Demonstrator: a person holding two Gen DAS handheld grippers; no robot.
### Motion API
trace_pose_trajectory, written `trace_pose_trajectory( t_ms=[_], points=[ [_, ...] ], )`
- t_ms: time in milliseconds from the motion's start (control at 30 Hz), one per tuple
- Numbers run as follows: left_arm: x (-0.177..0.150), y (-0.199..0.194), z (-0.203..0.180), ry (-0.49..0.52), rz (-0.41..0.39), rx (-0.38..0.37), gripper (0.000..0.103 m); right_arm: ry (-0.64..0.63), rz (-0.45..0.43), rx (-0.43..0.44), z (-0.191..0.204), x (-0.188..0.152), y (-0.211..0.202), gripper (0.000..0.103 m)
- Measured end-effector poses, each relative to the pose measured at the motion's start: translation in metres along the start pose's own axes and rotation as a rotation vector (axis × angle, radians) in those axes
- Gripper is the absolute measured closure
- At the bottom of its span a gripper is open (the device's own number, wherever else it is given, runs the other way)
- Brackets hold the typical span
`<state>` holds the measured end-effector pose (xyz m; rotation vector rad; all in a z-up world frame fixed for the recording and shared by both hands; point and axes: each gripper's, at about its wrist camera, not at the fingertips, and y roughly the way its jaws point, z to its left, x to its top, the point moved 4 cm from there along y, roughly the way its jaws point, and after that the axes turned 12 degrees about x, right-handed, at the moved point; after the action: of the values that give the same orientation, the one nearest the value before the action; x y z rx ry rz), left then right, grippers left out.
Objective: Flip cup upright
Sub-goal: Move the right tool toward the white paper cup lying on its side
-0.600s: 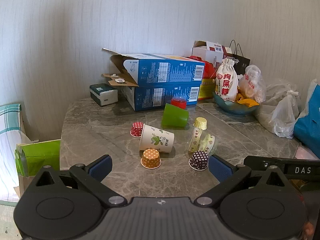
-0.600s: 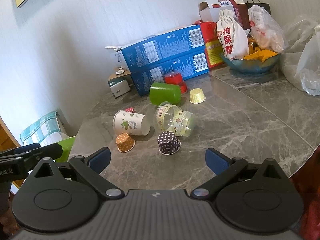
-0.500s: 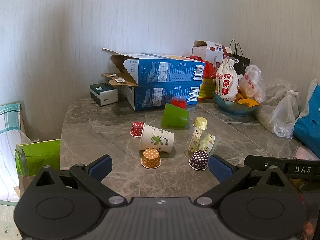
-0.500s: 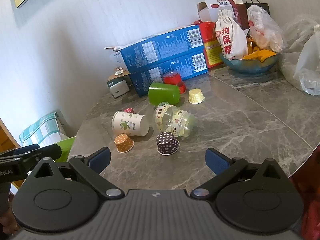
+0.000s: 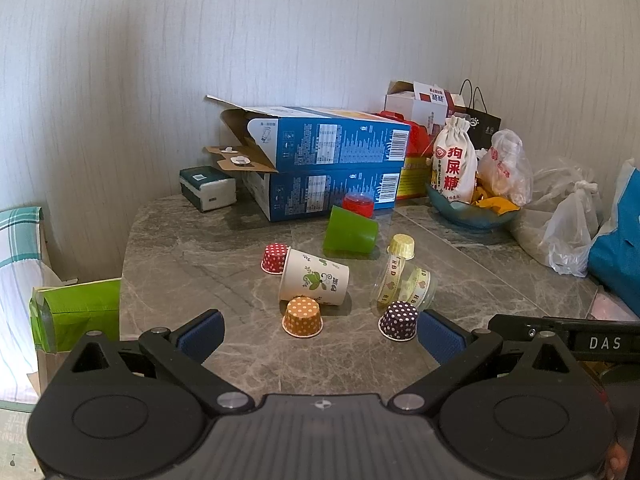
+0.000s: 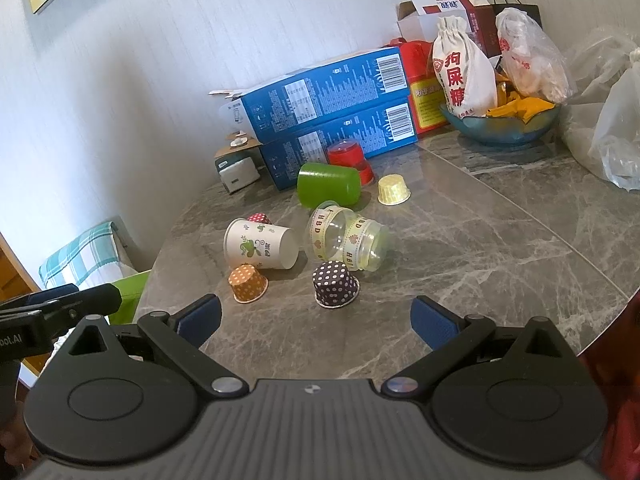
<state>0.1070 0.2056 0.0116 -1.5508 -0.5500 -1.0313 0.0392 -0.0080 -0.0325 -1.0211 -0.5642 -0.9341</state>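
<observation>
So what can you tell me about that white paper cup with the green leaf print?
The white paper cup with the green leaf print lies on its side on the grey marble table, not upright. It tapers, wide open rim toward the wall side, narrower base toward the clear cup. A red dotted paper cup sits close behind its rim, and an upside-down orange dotted paper cup stands just in front. Whether they touch it is unclear. No gripper holds it.

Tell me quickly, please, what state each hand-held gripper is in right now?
Left hand-held gripper: open, holding nothing.
Right hand-held gripper: open, holding nothing.
</observation>
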Motion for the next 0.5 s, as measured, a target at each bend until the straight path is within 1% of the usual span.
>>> trace_pose_trajectory(
  t_ms=[500],
  points=[
    [0.001,0.0032,0.001,-0.002,0.008,-0.006,0.0,-0.003,0.004,-0.003,-0.003,-0.0012,0.0011,0.001]
  ],
)
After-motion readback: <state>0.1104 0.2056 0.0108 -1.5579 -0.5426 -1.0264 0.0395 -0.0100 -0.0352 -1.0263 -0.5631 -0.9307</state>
